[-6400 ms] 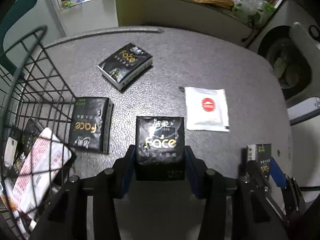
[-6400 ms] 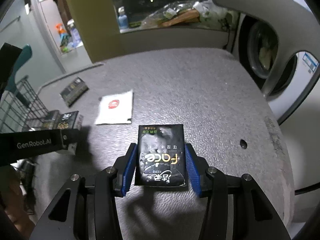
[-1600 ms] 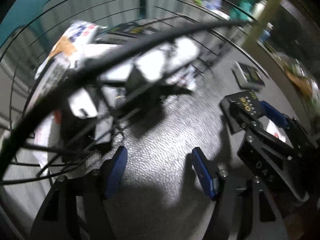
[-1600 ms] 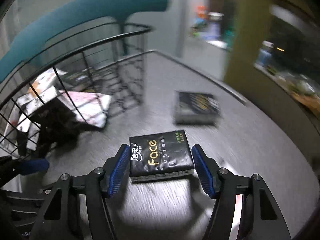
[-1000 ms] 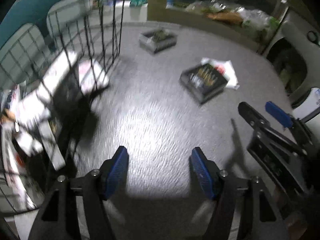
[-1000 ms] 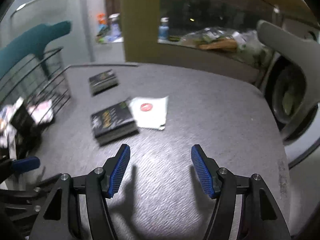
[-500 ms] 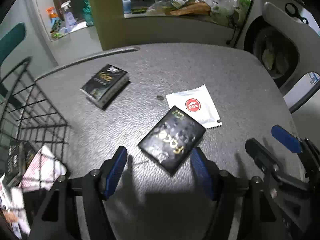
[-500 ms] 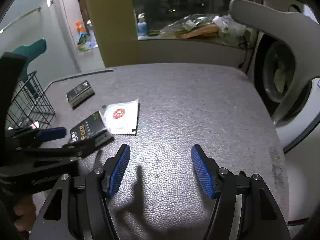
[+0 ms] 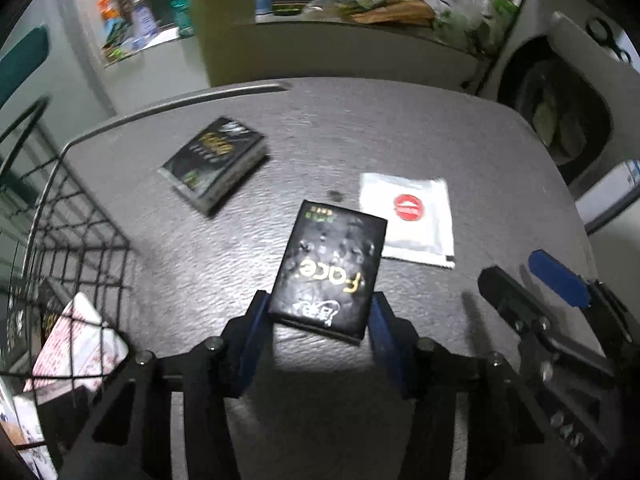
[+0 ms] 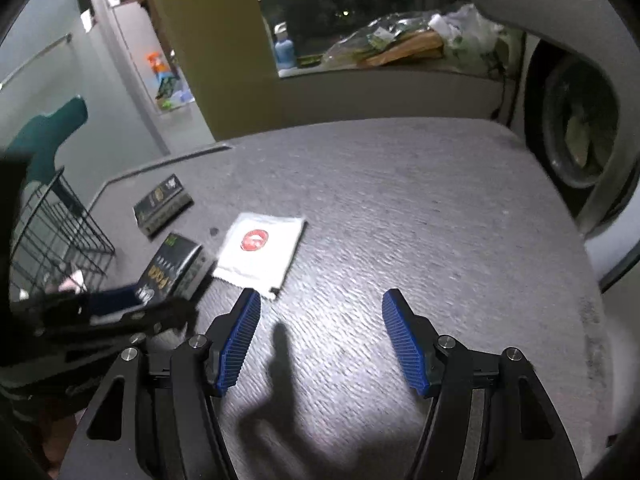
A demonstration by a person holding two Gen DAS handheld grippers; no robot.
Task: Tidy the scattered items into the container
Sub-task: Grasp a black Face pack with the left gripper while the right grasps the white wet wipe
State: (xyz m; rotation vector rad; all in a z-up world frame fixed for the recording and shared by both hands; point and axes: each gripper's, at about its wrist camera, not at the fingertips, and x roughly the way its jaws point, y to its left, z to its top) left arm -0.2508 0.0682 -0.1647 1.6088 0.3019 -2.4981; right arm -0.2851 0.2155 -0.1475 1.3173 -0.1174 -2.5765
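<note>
With its jaws just closing, the left gripper (image 9: 318,312) pinches the near end of the black tissue pack (image 9: 330,270), whose long axis runs away from it. The wire basket (image 9: 60,216) stands at the table's left edge, nearer this hand; the right gripper (image 10: 320,338) hangs spread and empty.

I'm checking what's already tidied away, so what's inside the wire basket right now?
Through the wire basket mesh, a white packet with red print lies inside, with something dark beside it. The rest of the basket is cut off at the frame edge or too dim to identify.
</note>
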